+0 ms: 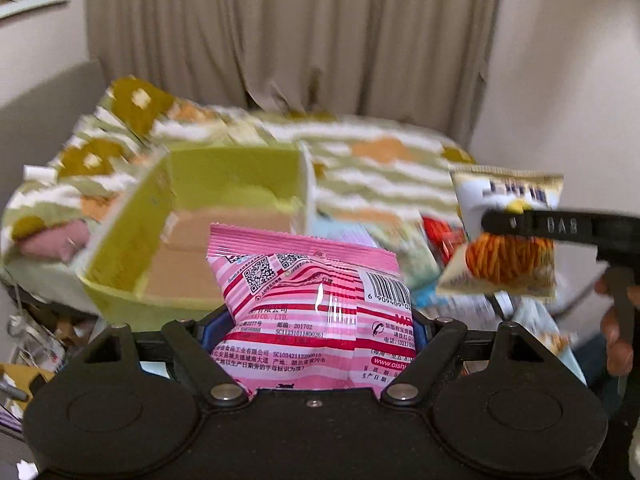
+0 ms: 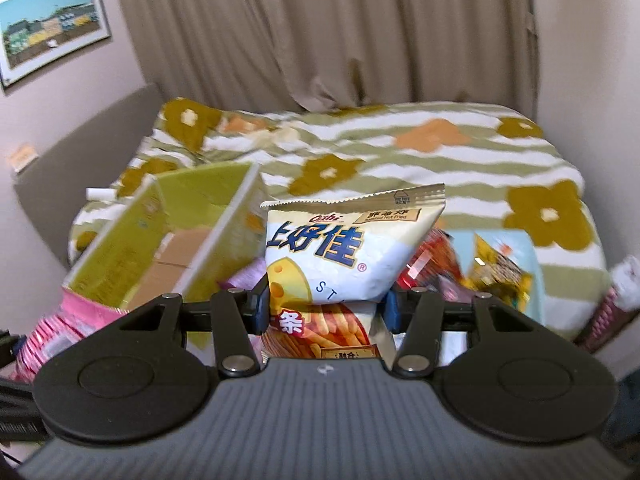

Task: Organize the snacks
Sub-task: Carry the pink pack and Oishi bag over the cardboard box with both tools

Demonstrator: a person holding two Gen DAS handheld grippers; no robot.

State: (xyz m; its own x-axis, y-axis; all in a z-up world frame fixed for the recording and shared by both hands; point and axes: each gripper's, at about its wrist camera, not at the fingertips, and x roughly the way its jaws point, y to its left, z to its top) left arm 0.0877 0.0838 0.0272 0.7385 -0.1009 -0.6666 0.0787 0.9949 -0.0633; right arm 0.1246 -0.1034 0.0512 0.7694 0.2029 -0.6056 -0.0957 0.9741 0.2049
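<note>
In the left wrist view a pink striped snack bag (image 1: pixel 312 312) stands upright between the fingers of my left gripper (image 1: pixel 310 332), which is shut on it above the bed. To the right, my right gripper (image 1: pixel 508 224) is shut on a white cheese-stick bag (image 1: pixel 508 200), held in the air. The right wrist view shows that same white bag (image 2: pixel 352 248) pinched low down between the blue pads (image 2: pixel 262 306) of the right gripper (image 2: pixel 324 306). An open green cardboard box (image 1: pixel 192 208) (image 2: pixel 160 232) lies on the bed, left of both bags. The pink bag (image 2: pixel 60 332) shows at the lower left.
Several loose snack packets (image 2: pixel 480 268) (image 1: pixel 436 236) lie on the floral blanket (image 2: pixel 420 152) right of the box. A curtain (image 2: pixel 320 28) hangs behind the bed and a framed picture (image 2: pixel 48 24) is on the left wall. A hand (image 1: pixel 618 328) grips the right tool.
</note>
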